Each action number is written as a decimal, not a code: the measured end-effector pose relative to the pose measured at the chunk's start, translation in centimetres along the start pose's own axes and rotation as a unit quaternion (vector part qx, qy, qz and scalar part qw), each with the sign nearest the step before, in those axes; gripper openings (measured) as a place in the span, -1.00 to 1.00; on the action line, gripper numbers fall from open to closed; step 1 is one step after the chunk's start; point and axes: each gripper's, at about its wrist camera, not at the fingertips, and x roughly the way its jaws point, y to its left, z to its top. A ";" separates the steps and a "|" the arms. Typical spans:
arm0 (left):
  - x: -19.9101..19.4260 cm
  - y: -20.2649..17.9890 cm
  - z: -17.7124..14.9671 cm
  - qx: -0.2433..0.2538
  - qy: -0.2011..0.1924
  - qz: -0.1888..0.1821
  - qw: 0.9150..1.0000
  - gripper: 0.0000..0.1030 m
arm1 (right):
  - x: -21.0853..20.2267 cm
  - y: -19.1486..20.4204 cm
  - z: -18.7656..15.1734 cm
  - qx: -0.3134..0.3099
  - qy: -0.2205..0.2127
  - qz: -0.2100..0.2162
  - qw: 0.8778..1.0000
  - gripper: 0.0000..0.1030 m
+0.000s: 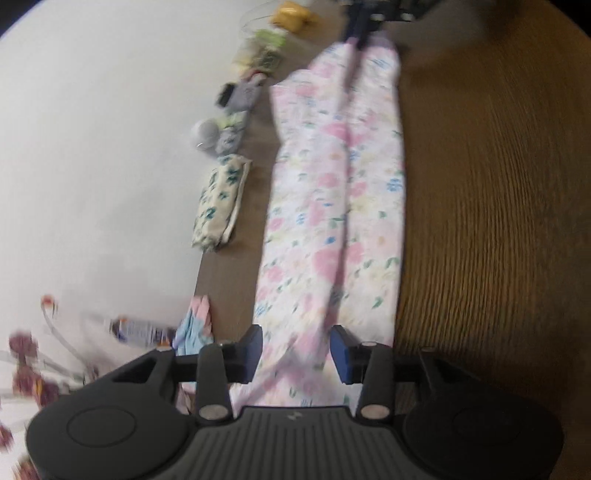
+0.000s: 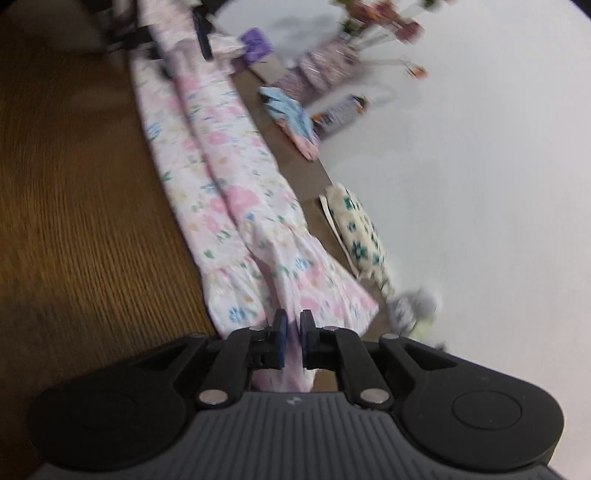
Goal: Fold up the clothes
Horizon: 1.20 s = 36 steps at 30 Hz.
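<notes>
A long pink floral garment (image 1: pixel 332 184) lies stretched in a narrow strip on the wooden table (image 1: pixel 480 221). Its near end passes between the fingers of my left gripper (image 1: pixel 296 334), which stands open with the blue pads clear of the cloth on both sides. In the right wrist view the same garment (image 2: pixel 221 177) runs away from my right gripper (image 2: pixel 293 319), whose pads are shut on a pinch of its ruffled hem. Each view shows the other gripper as a dark blur at the strip's far end. Both views are smeared by motion.
Along the white wall (image 1: pixel 92 147) lie a folded cream cloth with green flowers (image 1: pixel 221 206), a folded blue and pink cloth (image 1: pixel 195 328), a small bottle (image 1: pixel 140 330), grey soft items (image 1: pixel 243 92) and yellow things (image 1: pixel 291 14). Bare wood lies on the garment's other side.
</notes>
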 end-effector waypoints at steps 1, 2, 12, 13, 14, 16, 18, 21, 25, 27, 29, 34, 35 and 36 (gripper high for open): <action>-0.7 0.5 -0.3 -0.038 -0.003 -0.008 0.999 -0.14 | -0.5 -0.8 0.0 0.033 0.004 0.009 0.999 -0.89; -1.3 1.2 -0.6 -0.081 -0.006 -0.018 0.997 -0.02 | -0.8 -1.7 0.1 0.072 0.004 0.022 0.997 -0.89; -3.3 6.5 -3.0 -0.530 -0.096 -0.096 0.837 0.64 | 0.1 -6.8 2.3 0.426 -0.032 0.128 0.895 -0.06; -3.3 6.7 -3.3 -0.564 -0.091 -0.097 0.815 0.65 | 0.7 -6.9 2.7 0.454 -0.031 0.135 0.880 0.00; -3.1 6.9 -3.5 -0.594 -0.082 -0.098 0.794 0.64 | 1.4 -7.0 2.9 0.480 -0.028 0.140 0.866 0.01; -1.8 6.7 -3.5 -0.634 -0.065 -0.103 0.764 0.59 | 2.5 -6.8 3.0 0.516 -0.023 0.143 0.844 0.01; -1.2 6.1 -3.5 -0.642 -0.058 -0.103 0.757 0.35 | 3.5 -6.4 3.2 0.533 -0.013 0.144 0.834 0.01; 0.4 4.9 -3.0 -0.636 -0.031 -0.093 0.766 0.14 | 4.9 -5.3 3.2 0.531 0.009 0.147 0.834 -0.01; 1.8 3.8 -3.2 -0.637 -0.004 -0.088 0.766 0.08 | 6.3 -4.1 3.1 0.518 0.036 0.158 0.840 -0.09; 2.3 3.8 -3.4 -0.639 0.000 -0.087 0.764 0.11 | 6.3 -3.9 3.1 0.509 0.039 0.157 0.845 -0.15; 2.3 3.6 -3.5 -0.637 0.003 -0.084 0.766 0.12 | 6.1 -3.8 3.1 0.504 0.038 0.156 0.849 -0.16; 2.4 3.6 -3.7 -0.635 0.002 -0.086 0.767 0.17 | 5.8 -3.5 2.9 0.500 0.028 0.155 0.851 -0.16; 2.4 3.6 -3.6 -0.635 0.002 -0.086 0.768 0.20 | 5.8 -3.5 2.9 0.500 0.028 0.155 0.852 -0.15; 2.4 3.6 -3.6 -0.634 0.002 -0.087 0.768 0.22 | 5.8 -3.6 2.9 0.501 0.028 0.156 0.851 -0.15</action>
